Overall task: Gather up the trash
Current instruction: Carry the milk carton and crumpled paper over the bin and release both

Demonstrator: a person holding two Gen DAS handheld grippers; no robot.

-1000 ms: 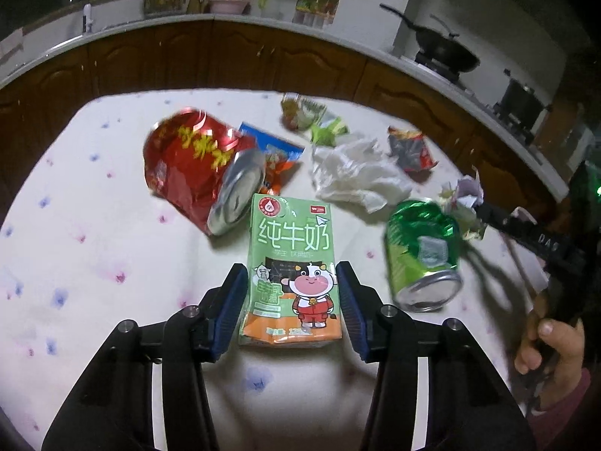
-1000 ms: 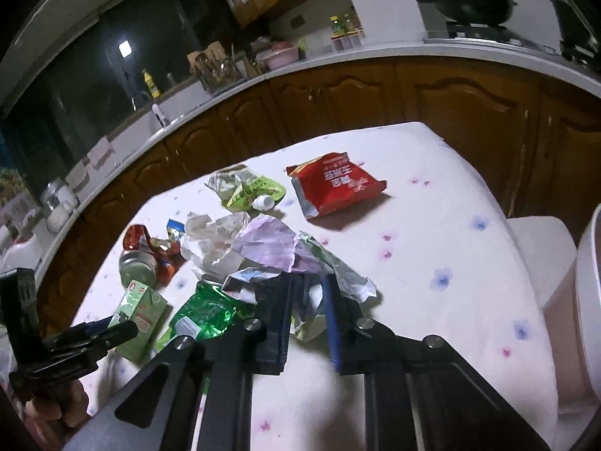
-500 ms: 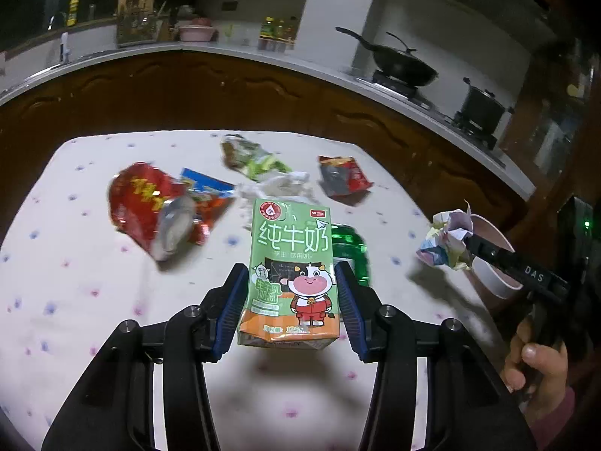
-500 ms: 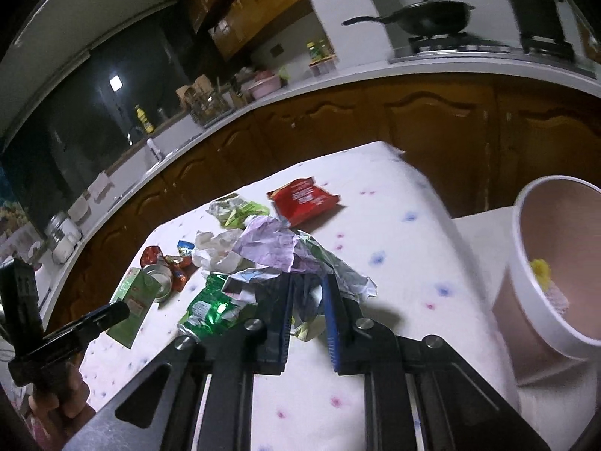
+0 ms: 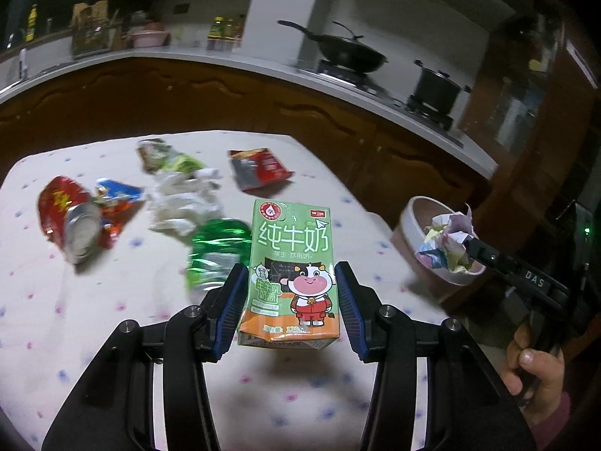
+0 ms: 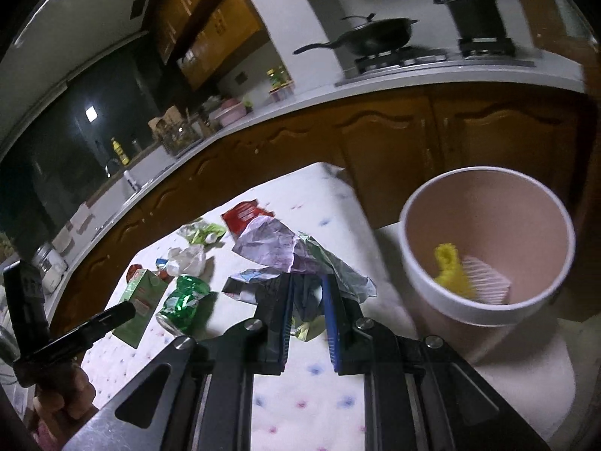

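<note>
Between the blue pads of my left gripper (image 5: pixel 292 298) I clench a green milk carton (image 5: pixel 291 270), upright and lifted clear of the flowered tablecloth (image 5: pixel 94 338). My right gripper (image 6: pixel 306 315) pinches a wad of crumpled paper (image 6: pixel 285 251), held near the pink bin (image 6: pixel 488 315) that stands off the table's right edge; inside the bin lie a yellow scrap and a striped piece. Left on the cloth are a crushed green can (image 5: pixel 216 251), a red can (image 5: pixel 69 218) at far left, white tissue (image 5: pixel 184 203), and a red snack wrapper (image 5: pixel 259 167) farther back.
</note>
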